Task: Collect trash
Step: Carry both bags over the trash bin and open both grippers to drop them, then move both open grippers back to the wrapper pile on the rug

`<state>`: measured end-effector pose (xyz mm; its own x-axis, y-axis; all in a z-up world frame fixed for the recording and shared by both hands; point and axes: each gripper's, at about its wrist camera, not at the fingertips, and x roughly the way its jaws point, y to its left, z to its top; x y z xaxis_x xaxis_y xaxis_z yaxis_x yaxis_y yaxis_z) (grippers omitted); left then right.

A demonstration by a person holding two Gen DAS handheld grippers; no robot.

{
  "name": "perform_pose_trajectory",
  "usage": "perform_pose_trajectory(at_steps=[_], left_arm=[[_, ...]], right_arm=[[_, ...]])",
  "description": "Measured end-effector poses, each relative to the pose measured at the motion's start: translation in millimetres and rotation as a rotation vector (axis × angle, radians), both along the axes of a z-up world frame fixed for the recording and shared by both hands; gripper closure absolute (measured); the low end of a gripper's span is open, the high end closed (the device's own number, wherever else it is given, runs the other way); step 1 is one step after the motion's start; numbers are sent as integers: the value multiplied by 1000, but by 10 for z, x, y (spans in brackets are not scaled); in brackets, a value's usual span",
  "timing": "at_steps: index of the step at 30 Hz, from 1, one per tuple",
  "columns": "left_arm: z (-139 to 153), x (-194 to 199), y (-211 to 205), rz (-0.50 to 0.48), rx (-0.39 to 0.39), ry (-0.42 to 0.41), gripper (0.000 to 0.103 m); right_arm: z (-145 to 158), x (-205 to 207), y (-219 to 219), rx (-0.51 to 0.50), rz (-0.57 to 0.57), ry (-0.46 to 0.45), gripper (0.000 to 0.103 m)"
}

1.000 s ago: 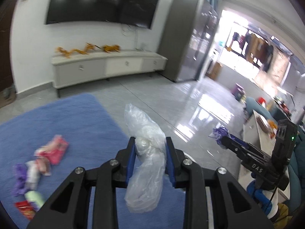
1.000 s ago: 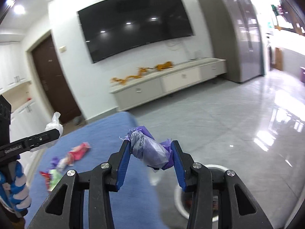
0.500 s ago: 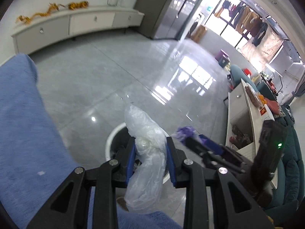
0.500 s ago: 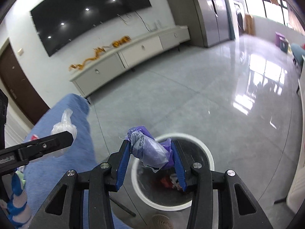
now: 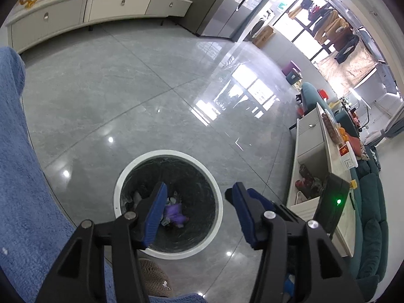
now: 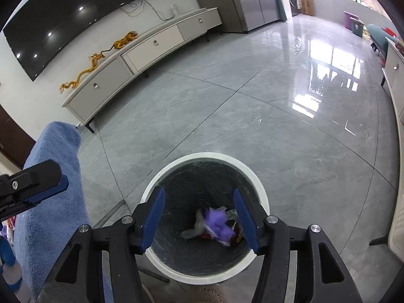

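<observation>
While both tools hang directly above the waste bin, neither carries anything: the left gripper has its blue pads spread wide with only the bin's dark liner showing between them, and the right gripper is likewise splayed and empty. Down inside the bin lies a crumpled purple wrapper, resting on a pale translucent scrap and some red-printed packaging; the left wrist view shows the same purple wrapper on the bottom, partly hidden behind the left pad. The pale scrap may be a clear plastic bag, though blur and the dark liner make that hard to confirm. Judging by this, the drop-off step looks finished for this load, so the task sits at the turn between depositing and fetching. At the left edge of the right wrist view, past the blue blanket, a sliver of pink and purple litter peeks out, suggesting more remains to gather. The next move would call for lifting both tools clear of the white rim, swinging back over the blanket, and lining up splayed pads around a single piece before closing.
</observation>
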<state>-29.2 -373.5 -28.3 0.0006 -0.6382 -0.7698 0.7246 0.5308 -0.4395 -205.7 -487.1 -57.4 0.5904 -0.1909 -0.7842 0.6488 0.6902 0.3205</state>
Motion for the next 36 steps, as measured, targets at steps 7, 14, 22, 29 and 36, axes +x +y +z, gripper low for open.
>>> perform_pose_trajectory(at_steps=[7,14,22,29,36], left_arm=[[368,-147,263,26,-31,-104,51],[898,-349,761,79,-67,-258,51],[1334,-378,1575,175,-139,-340,52],[1524,-349,2536,301,-158,-430,52],[1468,-296,3460,436,-115,-492,52]], right_arm=[[407,-140,79,-65,-16,-52,49],[1030,-240,413,-164,7,-135,49],[1725,-258,960,-275,82,-231,49],[2050,-160,1423,-333,165,-266,49],[2188,-98,1810,-359,243,-298,48]])
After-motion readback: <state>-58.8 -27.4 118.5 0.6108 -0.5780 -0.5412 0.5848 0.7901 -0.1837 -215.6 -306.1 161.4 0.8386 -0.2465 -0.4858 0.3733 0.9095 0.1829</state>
